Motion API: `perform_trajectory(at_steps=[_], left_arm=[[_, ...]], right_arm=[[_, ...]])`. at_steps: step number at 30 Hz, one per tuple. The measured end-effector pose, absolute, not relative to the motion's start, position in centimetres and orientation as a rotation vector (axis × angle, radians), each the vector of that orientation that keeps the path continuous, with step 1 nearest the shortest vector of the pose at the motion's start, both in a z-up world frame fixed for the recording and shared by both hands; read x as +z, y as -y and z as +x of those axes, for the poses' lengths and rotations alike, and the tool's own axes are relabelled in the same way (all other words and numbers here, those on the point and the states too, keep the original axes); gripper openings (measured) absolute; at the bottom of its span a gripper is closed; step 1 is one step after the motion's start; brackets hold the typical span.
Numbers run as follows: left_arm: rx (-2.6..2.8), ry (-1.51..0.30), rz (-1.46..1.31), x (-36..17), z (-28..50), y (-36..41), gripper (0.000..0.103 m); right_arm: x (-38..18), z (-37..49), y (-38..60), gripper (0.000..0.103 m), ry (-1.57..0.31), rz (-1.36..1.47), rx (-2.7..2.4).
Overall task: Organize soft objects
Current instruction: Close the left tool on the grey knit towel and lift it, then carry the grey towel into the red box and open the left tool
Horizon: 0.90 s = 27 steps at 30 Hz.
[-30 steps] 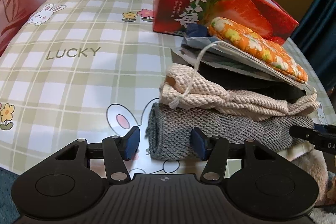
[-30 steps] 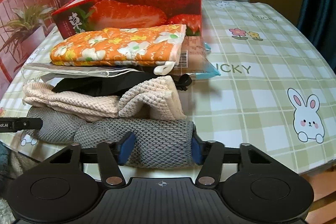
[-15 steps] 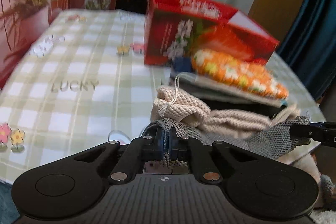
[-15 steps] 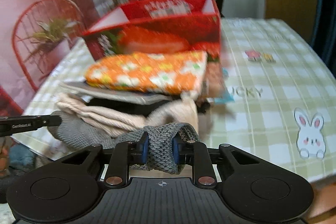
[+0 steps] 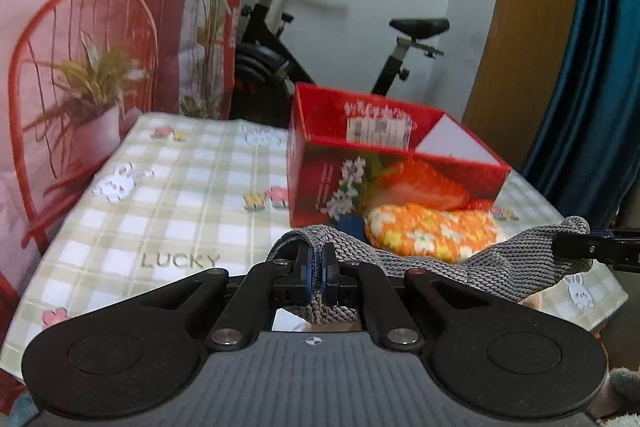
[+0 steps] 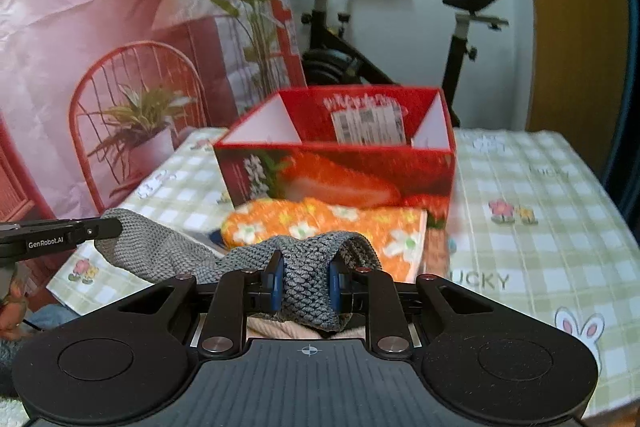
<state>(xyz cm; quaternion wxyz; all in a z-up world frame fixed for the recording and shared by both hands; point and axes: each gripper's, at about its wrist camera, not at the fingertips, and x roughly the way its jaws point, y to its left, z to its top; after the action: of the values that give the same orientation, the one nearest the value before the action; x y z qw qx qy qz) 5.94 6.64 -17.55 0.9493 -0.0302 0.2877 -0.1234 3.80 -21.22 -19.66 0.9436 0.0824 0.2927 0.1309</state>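
Note:
My left gripper (image 5: 319, 277) is shut on one end of a grey knitted cloth (image 5: 500, 267). My right gripper (image 6: 306, 281) is shut on the other end of the same grey cloth (image 6: 160, 251). The cloth hangs stretched between them, lifted above the table. Below and behind it lies an orange flowered soft item (image 5: 432, 231), also in the right wrist view (image 6: 328, 223). A bit of beige knit (image 6: 280, 327) shows under my right gripper. The open red strawberry box (image 5: 384, 163) stands behind the pile, also in the right wrist view (image 6: 340, 163).
The table has a green checked cloth (image 5: 180, 195) with rabbits and "LUCKY" print. A pink backdrop with a red chair picture (image 5: 80, 67) stands at the left. An exercise bike (image 5: 320, 39) is behind the table. A blue curtain (image 5: 600, 67) hangs at the right.
Both grippers closed on the ends of the grey cloth and lifted it off the bottom of the pile. Both views have risen and now look over the box.

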Motion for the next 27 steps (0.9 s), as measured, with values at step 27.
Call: perform_trajectory(at_steps=[27], left_arm=[[-0.325, -0.424, 0.027, -9.5, 18.7, -0.8, 0.005]], right_arm=[[-12.3, 17.0, 24.5, 0.020, -0.384, 0.001, 0.282]])
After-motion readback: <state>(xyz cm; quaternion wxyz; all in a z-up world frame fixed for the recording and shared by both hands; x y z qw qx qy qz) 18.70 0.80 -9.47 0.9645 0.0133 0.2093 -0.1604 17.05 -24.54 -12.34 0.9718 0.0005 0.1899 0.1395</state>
